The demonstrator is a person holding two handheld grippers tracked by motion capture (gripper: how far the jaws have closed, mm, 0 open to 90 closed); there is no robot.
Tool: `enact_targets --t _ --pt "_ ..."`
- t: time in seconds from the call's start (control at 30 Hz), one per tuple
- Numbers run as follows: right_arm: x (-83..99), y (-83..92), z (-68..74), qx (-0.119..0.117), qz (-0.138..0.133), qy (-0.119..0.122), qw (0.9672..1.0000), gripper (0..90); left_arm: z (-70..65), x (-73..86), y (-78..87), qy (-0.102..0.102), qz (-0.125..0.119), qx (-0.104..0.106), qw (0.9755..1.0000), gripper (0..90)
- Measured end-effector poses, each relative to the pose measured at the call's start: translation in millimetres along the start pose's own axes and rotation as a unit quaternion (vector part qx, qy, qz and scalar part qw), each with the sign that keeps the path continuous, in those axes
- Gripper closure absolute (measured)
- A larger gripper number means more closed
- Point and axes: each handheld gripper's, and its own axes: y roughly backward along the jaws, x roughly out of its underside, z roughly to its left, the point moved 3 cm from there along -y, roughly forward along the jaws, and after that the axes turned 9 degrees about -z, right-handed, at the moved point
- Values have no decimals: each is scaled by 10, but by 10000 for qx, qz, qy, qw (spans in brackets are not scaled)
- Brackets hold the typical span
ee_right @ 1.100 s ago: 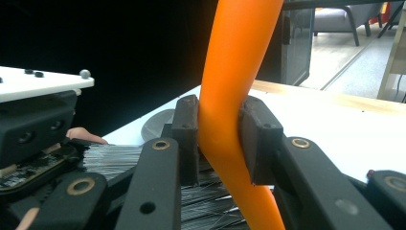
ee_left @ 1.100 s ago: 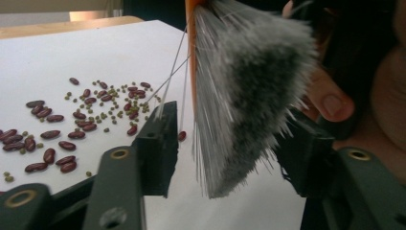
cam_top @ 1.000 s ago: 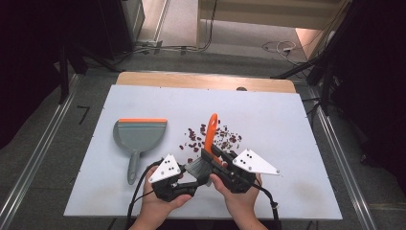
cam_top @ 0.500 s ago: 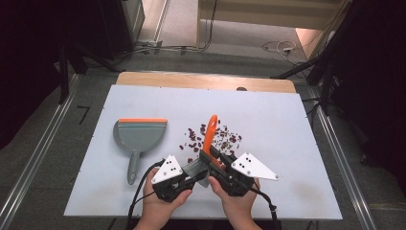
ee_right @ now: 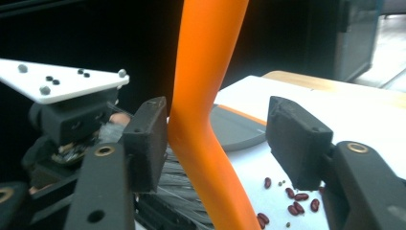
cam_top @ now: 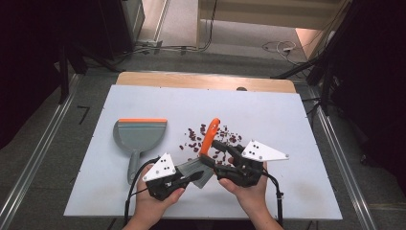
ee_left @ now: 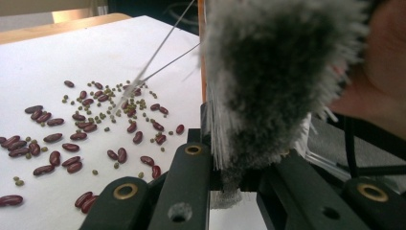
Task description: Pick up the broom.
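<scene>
Closest to the person, the two hands sit side by side at the near edge of the white table (cam_top: 306,124), and they are passing a small brush from one tool to the other. The left gripper (cam_top: 194,176) is pressed together on the brush's grey bristle end (ee_left: 282,81), which sticks up right between its black jaws in the left gripper view. The right gripper (cam_top: 216,154) has just been opening: its jaws are now spread, with the orange brush handle (ee_right: 201,96) standing between them. One pad looks to be still against the handle and the other is well apart from it, so it is not squeezing.

So the step in hand looks like a change of grip (getting the brush ready for sweeping). The next move probably calls for the right gripper to slide to a better spot on the handle and pinch again, while the left one keeps the bristles steady. Then the left can let go.

A little farther out, the beans (cam_top: 210,139) lie spread on the table just past the grippers, big red ones and tiny green ones mixed together. They are not swept yet.

Off to the left, well apart from the beans, the grey dustpan (cam_top: 139,136) lies flat with its orange edge facing away and its handle pointing back at the person.
</scene>
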Motion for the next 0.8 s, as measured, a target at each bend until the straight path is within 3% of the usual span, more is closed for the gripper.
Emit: enact_targets --t 0.23,0.3,0.37,0.43,0.57,0.7,0.8 --pt "-71 97 -93 -387 55 42 9992 375 77 -10 68 51 -72 138 9999 866" --pt "-92 122 -141 -449 98 22 9989 373 102 -25 117 61 -182 395 9990 866" --pt "-101 150 -188 -532 156 -46 9985 373 102 -35 132 36 -195 456 9988 866" --pt "-100 172 -228 -708 213 -133 9972 371 94 -54 165 -73 -205 652 9976 866" --pt "-72 177 -245 -1243 431 -142 9912 381 93 -49 173 -103 -176 940 9954 866" --pt "10 126 -184 -1590 762 -57 9843 375 50 -57 178 -127 -189 1365 9904 865" --pt "74 79 -123 -1993 915 -198 9755 436 20 -55 165 -142 -147 1554 9876 865"
